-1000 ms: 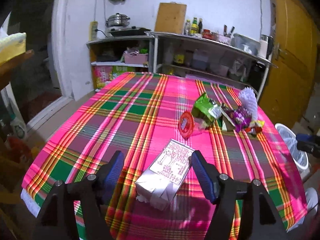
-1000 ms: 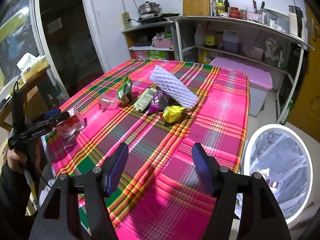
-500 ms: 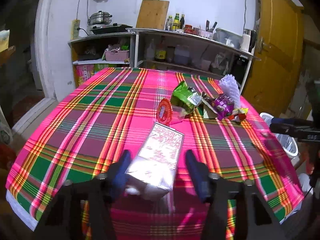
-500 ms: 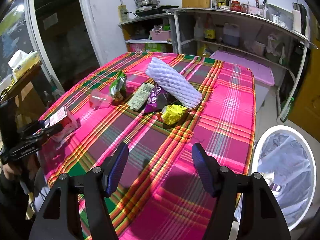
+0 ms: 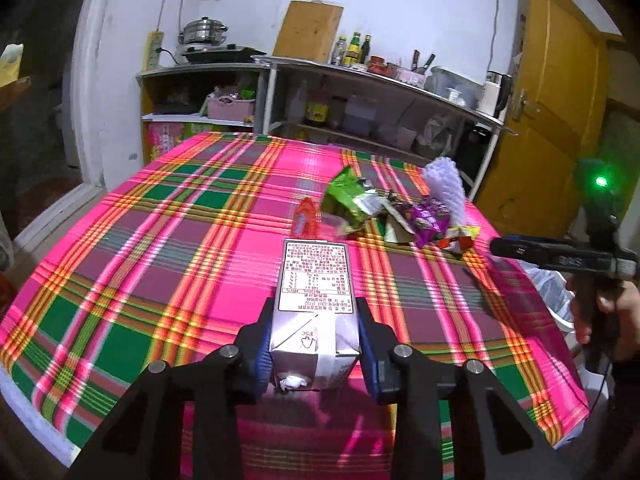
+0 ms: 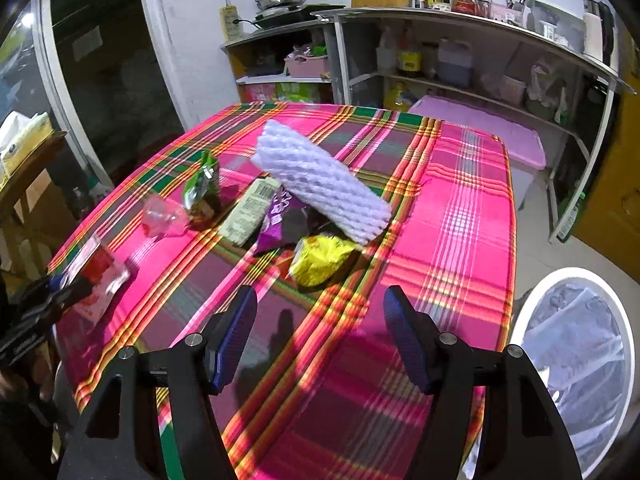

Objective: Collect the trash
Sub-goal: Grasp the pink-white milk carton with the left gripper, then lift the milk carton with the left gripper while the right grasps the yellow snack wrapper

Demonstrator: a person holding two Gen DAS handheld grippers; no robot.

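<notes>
A silver milk carton (image 5: 314,308) lies at the near edge of the plaid-clothed table (image 5: 160,248). My left gripper (image 5: 315,312) is closing on it, and its blue pads touch both sides of the carton's near end. In the right wrist view the same carton (image 6: 94,276) is at the far left. My right gripper (image 6: 320,332) hangs open and empty over the cloth, just short of a yellow wrapper (image 6: 322,258). Behind that lie a white foam net (image 6: 324,184), a purple wrapper (image 6: 274,220), a beige packet (image 6: 250,210), a green bag (image 6: 202,192) and clear pink plastic (image 6: 164,220).
A white bin (image 6: 568,274) with a clear liner stands on the floor off the table's right corner. Shelves (image 6: 460,24) with bottles and jars run along the back wall. A yellow door (image 5: 560,100) is at the right. A hand (image 5: 616,304) holds the right gripper's handle.
My left jaws came in from wide apart onto the carton's sides. My right gripper moved forward and lower toward the yellow wrapper, with its jaws as wide as before.
</notes>
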